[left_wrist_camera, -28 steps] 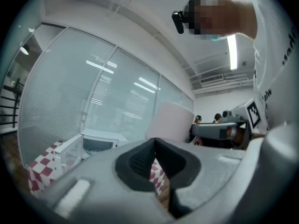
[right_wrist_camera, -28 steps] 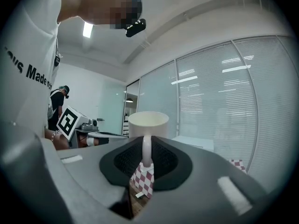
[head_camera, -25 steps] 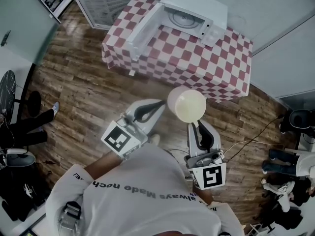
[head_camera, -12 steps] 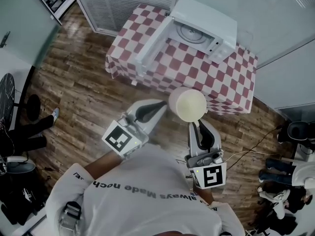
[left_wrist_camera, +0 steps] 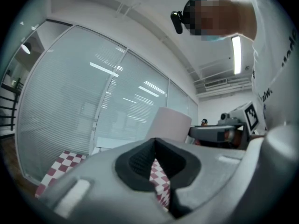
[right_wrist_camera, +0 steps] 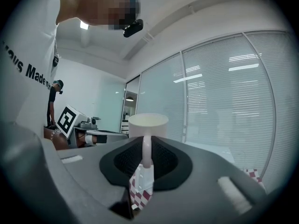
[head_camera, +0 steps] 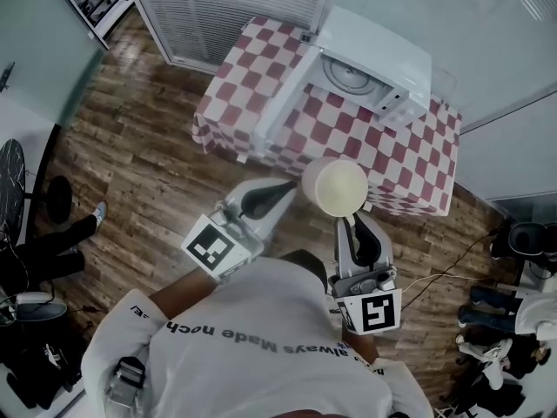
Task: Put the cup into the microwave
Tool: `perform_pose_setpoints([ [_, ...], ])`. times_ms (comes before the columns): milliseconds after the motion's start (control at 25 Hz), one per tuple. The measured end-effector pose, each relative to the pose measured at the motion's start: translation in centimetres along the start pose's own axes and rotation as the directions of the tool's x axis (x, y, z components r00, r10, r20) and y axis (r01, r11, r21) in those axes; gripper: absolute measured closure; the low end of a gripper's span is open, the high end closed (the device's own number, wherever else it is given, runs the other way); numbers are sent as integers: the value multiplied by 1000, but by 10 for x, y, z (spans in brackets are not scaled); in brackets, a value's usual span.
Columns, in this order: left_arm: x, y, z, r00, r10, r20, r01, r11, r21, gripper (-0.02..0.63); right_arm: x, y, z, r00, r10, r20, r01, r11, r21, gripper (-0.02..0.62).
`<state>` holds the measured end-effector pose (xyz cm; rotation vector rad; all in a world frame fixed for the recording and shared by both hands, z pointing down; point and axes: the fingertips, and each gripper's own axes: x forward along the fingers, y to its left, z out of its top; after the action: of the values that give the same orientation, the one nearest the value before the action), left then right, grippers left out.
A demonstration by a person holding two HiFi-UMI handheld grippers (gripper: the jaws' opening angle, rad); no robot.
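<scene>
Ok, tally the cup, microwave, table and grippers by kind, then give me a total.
cup: 1
microwave: 1
checked table: 1
grippers: 2, the left gripper and the right gripper
total: 5

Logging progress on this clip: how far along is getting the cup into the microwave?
Done: the microwave has its door open, and the cup is lifted. In hand: the right tool is shut on the cup's handle, holding it near the checked table edge, short of the microwave. The left tool is shut, empty. Left: carry the cup over and set it inside.
</scene>
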<state>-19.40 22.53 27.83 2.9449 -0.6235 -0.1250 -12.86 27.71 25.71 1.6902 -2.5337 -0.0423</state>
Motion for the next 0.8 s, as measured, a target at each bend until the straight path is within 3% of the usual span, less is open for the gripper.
perform_pose_setpoints([
  [480,24,31,-6,1000,-12,-7,12,1000,-8,601,32,-19,-10,1000,5,-14,-5,1000,13,546],
  [800,78,46,-8,1000,-7,-13,7,1000,-16,602,49,-72,-13,1000,9,-7,-9,1000,12,546],
])
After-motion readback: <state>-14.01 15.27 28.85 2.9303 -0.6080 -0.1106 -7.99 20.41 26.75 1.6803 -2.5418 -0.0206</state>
